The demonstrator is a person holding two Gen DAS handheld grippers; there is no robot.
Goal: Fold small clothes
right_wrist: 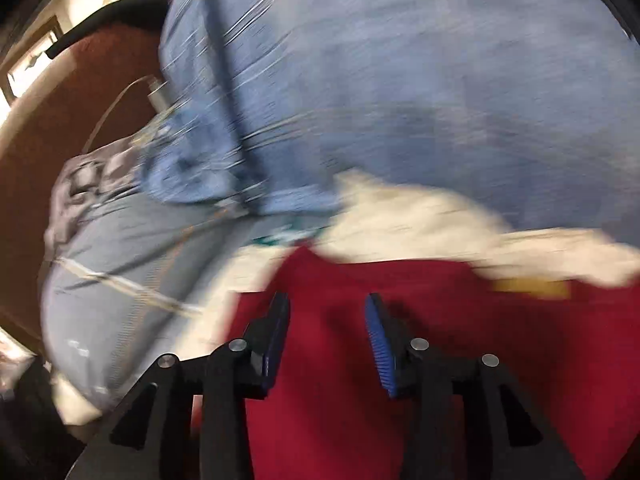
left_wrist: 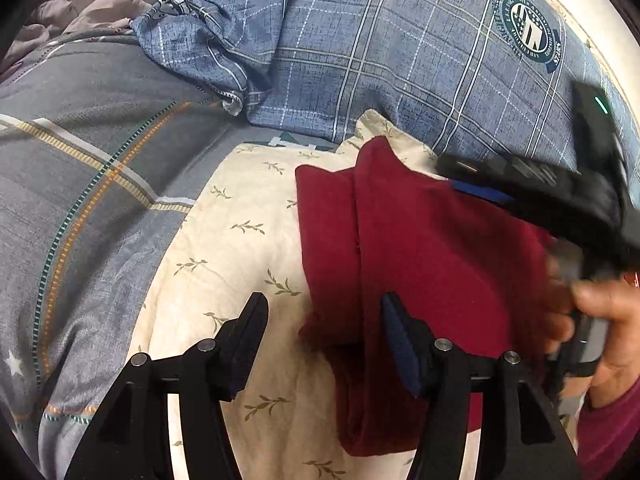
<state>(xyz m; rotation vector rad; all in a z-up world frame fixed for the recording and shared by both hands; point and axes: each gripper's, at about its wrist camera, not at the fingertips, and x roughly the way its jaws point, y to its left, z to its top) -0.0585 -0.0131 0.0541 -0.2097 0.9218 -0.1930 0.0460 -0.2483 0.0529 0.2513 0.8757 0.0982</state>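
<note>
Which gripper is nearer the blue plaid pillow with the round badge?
Right. The right gripper hovers over the red garment right below the blue plaid pillow; the left gripper sits at the garment's near edge, farther back.

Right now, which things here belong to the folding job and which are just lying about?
Job:
- red garment
- left tool, open
- right tool, open above the garment

Lying about:
- cream leaf-print cloth
- blue plaid bedding
- grey striped quilt

Both wrist cameras look steeply down along their jaws, close over the bed (left_wrist: 248, 240), the right view blurred, and share the dark red garment (left_wrist: 420, 248) on cream leaf-print bedding beneath the blue plaid quilt (left_wrist: 380, 60).
</note>
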